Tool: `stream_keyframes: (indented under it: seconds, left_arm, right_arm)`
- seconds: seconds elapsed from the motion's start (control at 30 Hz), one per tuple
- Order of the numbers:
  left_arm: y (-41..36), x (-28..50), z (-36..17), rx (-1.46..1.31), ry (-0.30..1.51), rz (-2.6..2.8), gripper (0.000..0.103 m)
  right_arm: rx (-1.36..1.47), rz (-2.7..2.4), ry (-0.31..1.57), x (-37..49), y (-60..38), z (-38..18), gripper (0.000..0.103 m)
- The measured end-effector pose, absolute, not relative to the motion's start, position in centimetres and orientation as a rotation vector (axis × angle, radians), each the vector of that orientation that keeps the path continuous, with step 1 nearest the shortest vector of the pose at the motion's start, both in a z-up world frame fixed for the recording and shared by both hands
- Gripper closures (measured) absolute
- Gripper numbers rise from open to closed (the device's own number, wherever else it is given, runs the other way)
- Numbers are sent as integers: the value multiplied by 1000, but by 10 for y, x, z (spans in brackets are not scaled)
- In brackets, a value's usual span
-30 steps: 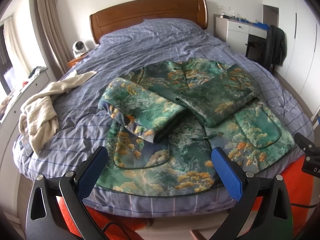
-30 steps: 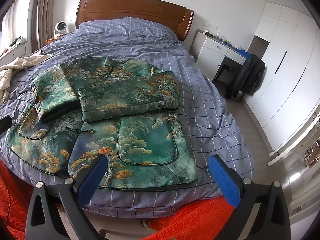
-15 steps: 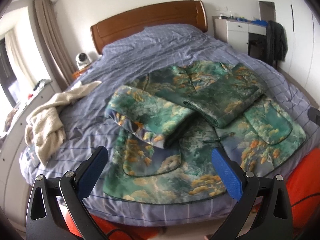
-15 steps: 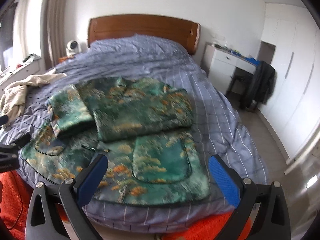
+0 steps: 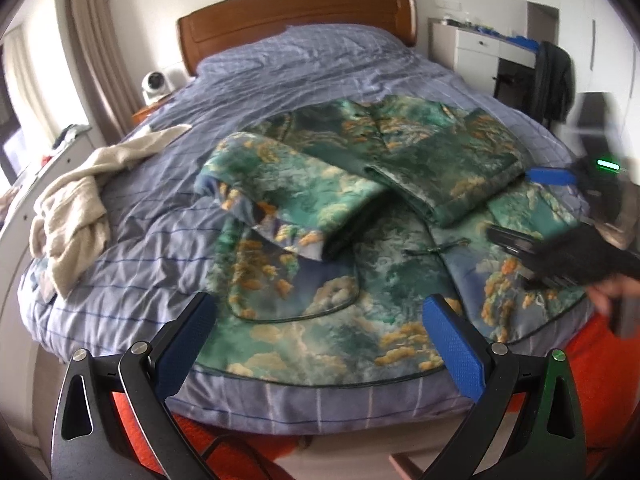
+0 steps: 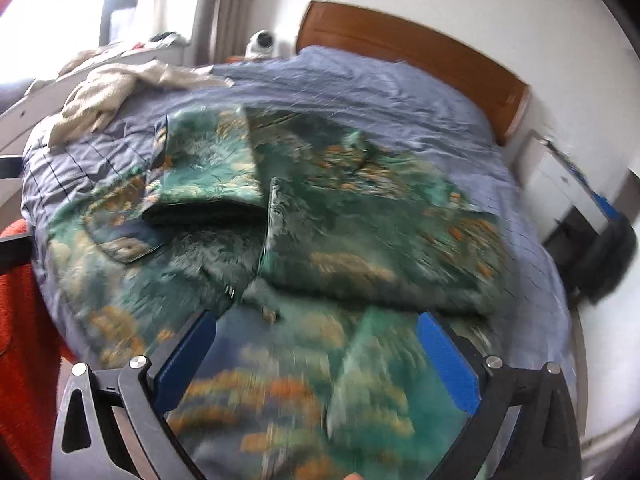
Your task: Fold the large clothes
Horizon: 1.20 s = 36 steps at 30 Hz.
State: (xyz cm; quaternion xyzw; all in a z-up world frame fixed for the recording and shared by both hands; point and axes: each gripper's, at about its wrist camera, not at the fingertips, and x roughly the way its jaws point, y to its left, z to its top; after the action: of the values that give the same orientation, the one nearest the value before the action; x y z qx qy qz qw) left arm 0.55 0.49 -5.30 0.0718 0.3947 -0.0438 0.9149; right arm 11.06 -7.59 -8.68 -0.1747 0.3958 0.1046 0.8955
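A large green jacket with an orange and white cloud print [image 5: 360, 208] lies on the bed, both sleeves folded in over its chest. It also fills the right wrist view [image 6: 320, 240]. My left gripper [image 5: 320, 336] is open and empty, held above the jacket's hem near the bed's foot. My right gripper [image 6: 316, 360] is open and empty, low over the jacket's lower right part; it shows blurred at the right edge of the left wrist view [image 5: 560, 248].
The bed has a blue checked cover [image 5: 140, 248] and a wooden headboard [image 5: 296, 12]. A cream garment [image 5: 76, 208] lies bunched at the left edge. A white desk and dark chair [image 5: 548, 76] stand to the right. An orange blanket [image 5: 592, 368] hangs below the bed's foot.
The right gripper has swung in leftward and down over the jacket and now appears in the left wrist view. The left gripper has come a little closer to the hem.
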Motion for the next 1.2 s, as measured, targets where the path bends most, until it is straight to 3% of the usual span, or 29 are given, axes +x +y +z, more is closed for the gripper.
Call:
stream_keyframes:
  seconds: [0.2,0.27,0.3,0.33,0.37,0.6,0.73,0.8,0.93,1.07,1.2]
  left_arm:
    - [34,7,-60,53,856,-36,0]
    - [41,6,-64,51,868,-4,0]
    - [44,5,-66,56,869,10,0]
    - [47,4,-69,71,868,38,0]
    - [48,4,-72,87,867,59,0]
    - [41,12,-79,143,850,60,0]
    - [32,22,-64,153,803,-20,0]
    - [29,29,-57,151,773,-57,0]
    - [23,53,-51,182,772,-172,0]
    - [11,74,-65,310,803,-260,0]
    - [-1,97,-97,448,833,-319,0]
  right_arm:
    - [-365,316,927,187,-48,-142,5]
    - [-358,303,966,201,-54,-158,52]
    - [-290,308,992,205,-63,-157,59]
    - [-211,295,985,203,-75,-149,73]
    - [-163,280,964,198,-85,-138,75]
    - [82,75,682,106,-209,-12,76]
    - [153,-155,583,63,-305,28,76]
    - [207,-282,587,48,-360,30,75]
    - [251,-613,666,25,-446,1,54]
    - [311,-777,733,-12,-474,-33,53]
    - [323,-669,699,-46,-419,-47,53]
